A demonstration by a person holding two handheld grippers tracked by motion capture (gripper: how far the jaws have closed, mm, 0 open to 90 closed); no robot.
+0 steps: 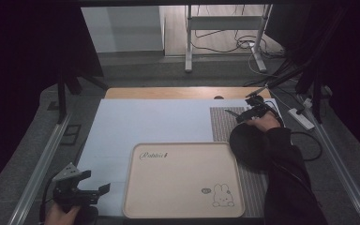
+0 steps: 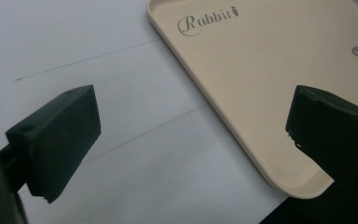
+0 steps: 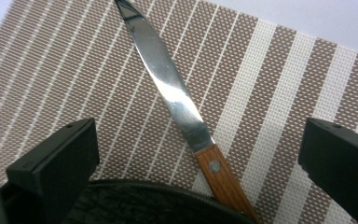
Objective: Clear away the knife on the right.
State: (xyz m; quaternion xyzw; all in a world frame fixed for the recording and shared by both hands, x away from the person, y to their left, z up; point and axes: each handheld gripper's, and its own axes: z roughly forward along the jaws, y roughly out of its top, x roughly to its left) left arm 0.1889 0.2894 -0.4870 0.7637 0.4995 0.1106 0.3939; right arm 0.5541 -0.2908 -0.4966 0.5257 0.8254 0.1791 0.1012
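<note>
Right gripper view: my right gripper [image 3: 200, 140] released, knife [image 3: 168, 88] on mat [image 3: 270, 70], laid down. Left gripper [image 2: 191, 135] open, empty, near tray [image 2: 261, 93]; tray bare.

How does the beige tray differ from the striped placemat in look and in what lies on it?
The tray is plain beige with a raised rim, a "Rabbit" word and a small rabbit drawing; the placemat is flat, woven, with brown and white stripes. The tray holds nothing, while the placemat carries a knife with a wooden handle and a dark round plate. The tray looks wider than the placemat. Both lie on the white sheet.
</note>
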